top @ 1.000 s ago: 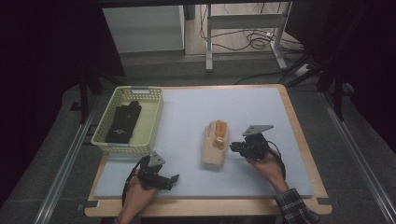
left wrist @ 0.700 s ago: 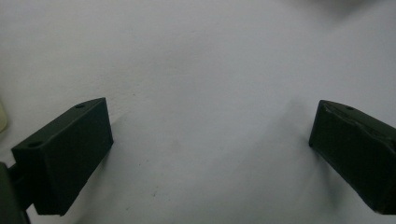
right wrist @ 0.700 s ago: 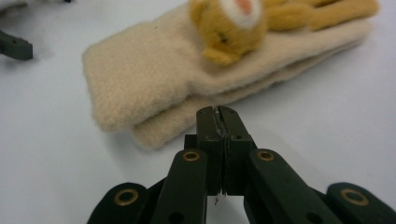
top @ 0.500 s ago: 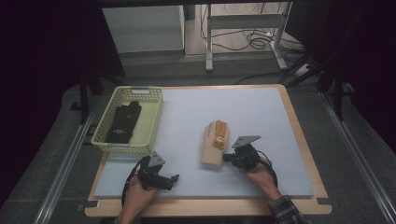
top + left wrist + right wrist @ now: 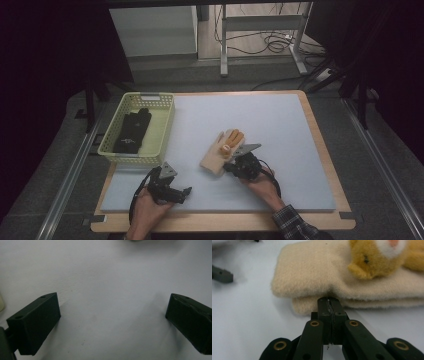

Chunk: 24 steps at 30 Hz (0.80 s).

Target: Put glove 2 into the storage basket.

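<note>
The right gripper (image 5: pixel 329 302) had its two black jaws pressed flat together, nothing visible between them, and their tips met the lower edge of the cream fleece mitten with a tan plush animal on its back (image 5: pixel 352 275); whether any fleece was nipped at the very tips could not be told. In the right gripper view the mitten filled the field from ten to three o'clock, folded so that a thinner lower layer stuck out beneath the upper one, and the tan plush figure sat at one o'clock. From the high view, the right gripper (image 5: pixel 234 167) lay at the mitten's (image 5: pixel 218 156) four o'clock edge, the person's right hand (image 5: pixel 260 182) behind it at five o'clock. The mitten rested a little below the middle of the pale blue foam mat (image 5: pixel 280 130), its fingertip end pointing toward one o'clock. The left gripper (image 5: pixel 112 315) had its jaws spread wide, with only bare mat between them; in the high view it (image 5: pixel 181 192) sat near the mat's front edge, at about seven o'clock from the mitten and well apart from it. At ten o'clock from the mitten stood a pale yellow slotted plastic basket (image 5: pixel 162 127) holding a black glove (image 5: pixel 132 132).
</note>
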### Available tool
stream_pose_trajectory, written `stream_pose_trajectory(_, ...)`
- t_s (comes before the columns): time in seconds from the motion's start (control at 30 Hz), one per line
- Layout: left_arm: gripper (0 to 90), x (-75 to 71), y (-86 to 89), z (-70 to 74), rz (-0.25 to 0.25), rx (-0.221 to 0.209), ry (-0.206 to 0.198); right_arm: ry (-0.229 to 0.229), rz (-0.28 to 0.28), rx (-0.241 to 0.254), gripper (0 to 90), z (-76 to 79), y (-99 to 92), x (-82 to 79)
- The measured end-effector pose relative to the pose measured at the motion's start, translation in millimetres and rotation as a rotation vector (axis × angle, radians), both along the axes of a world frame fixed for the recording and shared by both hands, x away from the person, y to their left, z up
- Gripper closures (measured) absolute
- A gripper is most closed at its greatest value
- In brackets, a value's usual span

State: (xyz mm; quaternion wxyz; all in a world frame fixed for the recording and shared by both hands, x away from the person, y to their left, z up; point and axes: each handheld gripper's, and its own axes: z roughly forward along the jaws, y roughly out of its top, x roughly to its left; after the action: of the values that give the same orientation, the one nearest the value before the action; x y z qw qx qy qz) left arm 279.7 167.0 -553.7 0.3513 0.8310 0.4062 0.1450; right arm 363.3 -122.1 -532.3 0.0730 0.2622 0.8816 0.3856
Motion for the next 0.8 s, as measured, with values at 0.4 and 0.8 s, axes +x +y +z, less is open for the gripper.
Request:
stream_pose_trajectory(0.4, 0.0, -0.2, 0.9, -0.8, 0.003, -0.014, -0.003, -0.046, 0.006, -0.037, 83.1, 1.5, 26.4, 2.2)
stream_pose_trajectory(0.8, 0.0, -0.5, 0.9, -1.1, 0.003, -0.014, -0.005, -0.069, -0.037, -0.021, 63.9, 19.5, -10.8, -6.6)
